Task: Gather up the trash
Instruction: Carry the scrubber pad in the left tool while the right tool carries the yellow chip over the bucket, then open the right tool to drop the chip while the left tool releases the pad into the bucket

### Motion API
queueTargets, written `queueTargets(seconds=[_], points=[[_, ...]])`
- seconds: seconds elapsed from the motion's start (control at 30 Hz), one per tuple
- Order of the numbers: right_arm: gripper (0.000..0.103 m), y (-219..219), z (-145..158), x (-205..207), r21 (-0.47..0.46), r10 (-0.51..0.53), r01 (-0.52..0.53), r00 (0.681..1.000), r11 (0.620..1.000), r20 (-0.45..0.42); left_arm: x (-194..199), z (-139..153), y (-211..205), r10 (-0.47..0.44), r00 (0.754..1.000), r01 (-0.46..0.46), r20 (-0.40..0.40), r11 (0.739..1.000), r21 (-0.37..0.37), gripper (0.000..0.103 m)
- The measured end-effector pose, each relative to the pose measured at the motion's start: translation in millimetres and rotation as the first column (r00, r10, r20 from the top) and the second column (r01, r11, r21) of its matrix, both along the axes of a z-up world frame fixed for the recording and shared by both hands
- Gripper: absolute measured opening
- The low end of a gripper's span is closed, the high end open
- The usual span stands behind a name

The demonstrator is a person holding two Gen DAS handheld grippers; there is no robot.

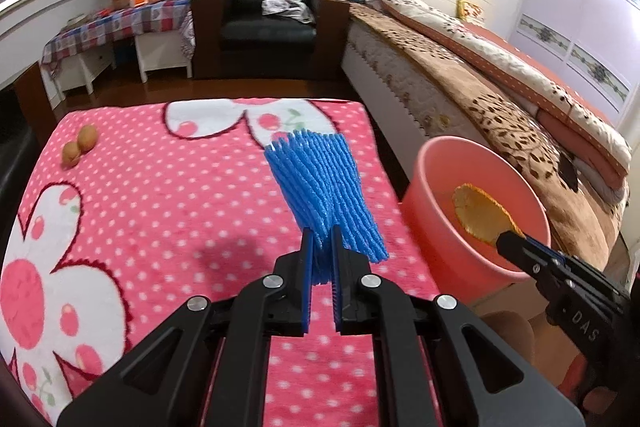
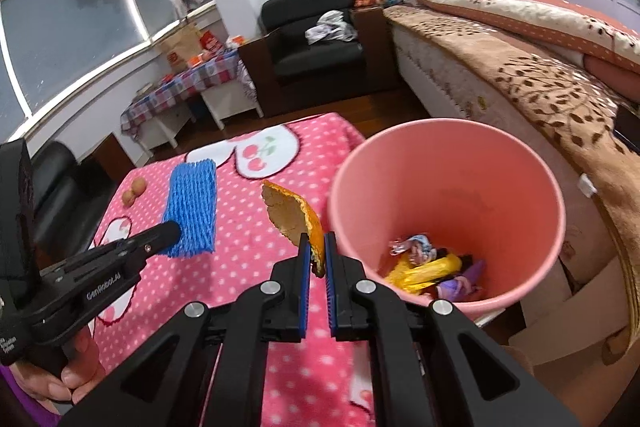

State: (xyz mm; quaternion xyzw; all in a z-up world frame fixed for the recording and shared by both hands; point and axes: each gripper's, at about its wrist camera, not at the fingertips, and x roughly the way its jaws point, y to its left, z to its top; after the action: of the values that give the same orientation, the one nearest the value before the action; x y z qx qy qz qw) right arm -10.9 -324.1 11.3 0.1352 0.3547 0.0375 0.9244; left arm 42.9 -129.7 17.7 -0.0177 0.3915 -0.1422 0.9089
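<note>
1. Trash held: one blue foam net (image 1: 324,187), clamped in the left gripper (image 1: 322,239) fingers above the pink table (image 1: 160,211).
2. One orange peel (image 2: 294,213), clamped in the right gripper (image 2: 316,247) fingers beside the pink bin (image 2: 460,147).
3. Two nuts (image 1: 80,145) lie on the table.

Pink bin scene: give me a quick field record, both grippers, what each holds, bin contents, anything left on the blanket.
left gripper: shut on blue foam net, held above the blanket
right gripper: shut on orange peel, near the bin rim
pink bin: upright beside the blanket, between it and the bed
bin contents: crumpled wrappers, yellow, purple and patterned
pink blanket: polka dots, flower and cherry print
left on blanket: two small brown round items, far corner, touching; type unclear
</note>
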Motion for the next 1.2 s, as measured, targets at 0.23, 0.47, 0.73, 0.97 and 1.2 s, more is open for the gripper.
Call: queueTargets(seconds=[0.23,0.47,0.73,0.97,1.2], points=[[0.006,-28.6,2.5,-5.4,0.013,-0.061,0.061,0.998,0.998,0.009,-2.6,1.0,-27.2,-0.056,0.998,0.056,0.004,0.998,0.018,0.007],[0.006,-52.2,0.8,-10.4,0.017,-0.114,0.114,0.993,0.993,0.006,-2.2,-0.8,-53.4,-0.109,0.994,0.108,0.003,0.993,0.040,0.007],[0.006,-75.2,-3.3,-10.9,0.017,-0.167,0.167,0.986,0.986,0.003,2.7,-1.2,-82.4,-0.154,0.988,0.153,0.012,0.986,0.060,0.007],[0.006,-88.1,-8.0,-7.7,0.011,-0.195,0.195,0.981,0.981,-0.006,11.2,-4.5,-102.4,-0.180,0.984,0.179,0.012,0.982,0.067,0.007],[0.007,-94.1,-12.7,-1.9,0.000,-0.216,0.216,0.976,0.976,-0.016,18.3,-10.1,-117.3,-0.202,0.979,0.201,0.007,0.977,0.071,0.007]])
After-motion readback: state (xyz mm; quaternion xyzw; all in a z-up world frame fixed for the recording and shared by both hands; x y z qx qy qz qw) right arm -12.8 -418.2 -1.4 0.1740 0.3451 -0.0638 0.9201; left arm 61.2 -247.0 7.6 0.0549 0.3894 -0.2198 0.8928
